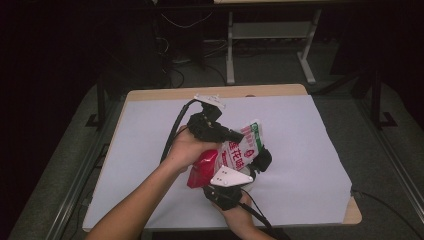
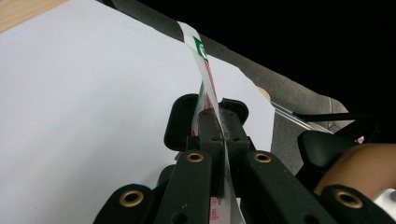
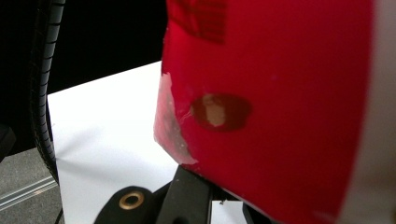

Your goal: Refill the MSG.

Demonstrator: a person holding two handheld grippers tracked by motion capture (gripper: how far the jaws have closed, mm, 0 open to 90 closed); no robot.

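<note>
A red and white snack bag [image 1: 235,152] with red lettering and a green mark is held up over the white-covered table [image 1: 310,145], near its middle. My left gripper [image 1: 237,135] comes from the left and is shut on the bag's upper edge. In the left gripper view the jaws of my left gripper [image 2: 215,120] pinch the thin bag [image 2: 204,70] edge-on. My right gripper [image 1: 261,160] reaches up from the front and is shut on the bag's right side. The red bag [image 3: 280,93] hides most of the jaws of my right gripper [image 3: 210,186].
White paper covers most of the wooden table, whose rim [image 1: 225,92] shows at the back. Beyond it stand a white desk frame [image 1: 270,35] and cables [image 1: 175,65] on a grey floor. Metal rails [image 1: 75,185] run along both sides.
</note>
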